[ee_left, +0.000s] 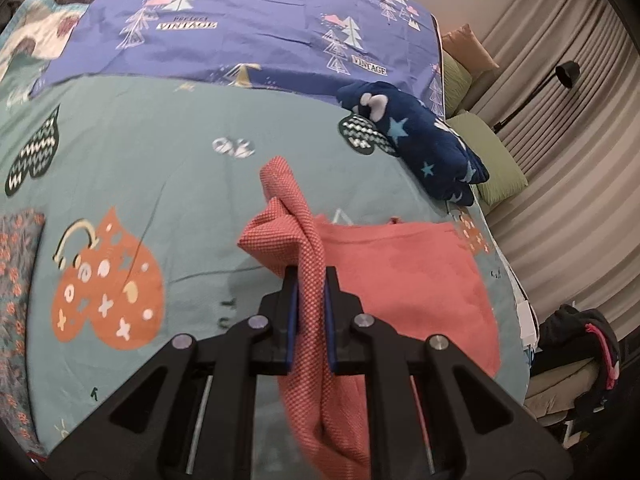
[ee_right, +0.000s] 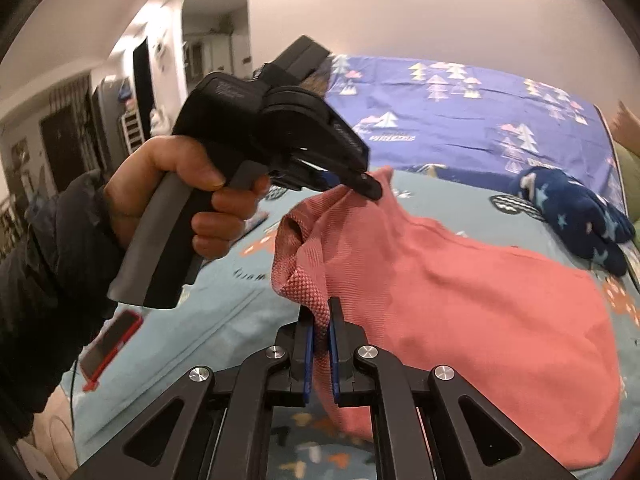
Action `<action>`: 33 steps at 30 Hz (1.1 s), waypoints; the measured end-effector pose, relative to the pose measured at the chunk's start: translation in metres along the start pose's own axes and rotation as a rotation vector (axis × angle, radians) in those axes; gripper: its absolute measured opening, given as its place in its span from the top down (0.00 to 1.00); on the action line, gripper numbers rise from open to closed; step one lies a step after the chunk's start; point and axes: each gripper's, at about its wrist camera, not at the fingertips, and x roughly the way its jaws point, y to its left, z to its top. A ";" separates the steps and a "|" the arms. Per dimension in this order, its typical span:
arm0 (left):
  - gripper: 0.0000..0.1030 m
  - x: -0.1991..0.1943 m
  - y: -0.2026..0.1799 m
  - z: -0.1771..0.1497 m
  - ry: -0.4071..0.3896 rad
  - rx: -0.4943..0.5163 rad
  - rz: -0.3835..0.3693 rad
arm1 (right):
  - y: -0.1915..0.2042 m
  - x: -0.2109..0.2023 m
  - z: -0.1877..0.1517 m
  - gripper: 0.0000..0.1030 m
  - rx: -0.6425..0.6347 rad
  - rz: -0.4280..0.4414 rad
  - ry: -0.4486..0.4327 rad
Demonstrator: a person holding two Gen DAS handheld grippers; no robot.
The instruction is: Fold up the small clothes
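A bed (ee_left: 160, 168) fills both views, spread with a teal cover printed with hearts; a purple sheet (ee_left: 260, 20) with tree prints lies across the top of the frame. Both tongs are clenched on the pink garment (ee_left: 400, 280): the left tongs (ee_left: 310, 280) and the right tongs (ee_right: 321, 312) each pinch a bunched edge, lifting it at frame centre. A navy star-print garment (ee_left: 424, 148) sits upper right. Beige curtains (ee_left: 560, 80) hang at right.

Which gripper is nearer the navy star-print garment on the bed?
Right, though not by much. The right gripper and left gripper both clamp the pink garment; the navy star-print garment lies beyond its far right edge.
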 end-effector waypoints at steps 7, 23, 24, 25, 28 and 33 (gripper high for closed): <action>0.88 0.010 -0.070 0.020 0.006 0.065 0.043 | -0.055 -0.041 -0.002 0.95 0.136 -0.009 -0.083; 0.89 0.118 -0.250 0.021 0.159 0.280 0.162 | -0.198 -0.105 -0.058 0.95 0.465 -0.034 -0.113; 0.89 0.126 -0.257 0.018 0.172 0.293 0.168 | -0.204 -0.106 -0.063 0.95 0.483 -0.029 -0.105; 0.89 0.134 -0.264 0.014 0.186 0.309 0.173 | -0.211 -0.106 -0.069 0.95 0.503 -0.024 -0.099; 0.90 0.148 -0.278 0.006 0.211 0.337 0.182 | -0.221 -0.111 -0.085 0.95 0.541 -0.013 -0.088; 0.94 0.161 -0.305 -0.008 0.238 0.421 0.182 | -0.227 -0.114 -0.098 0.95 0.575 0.011 -0.078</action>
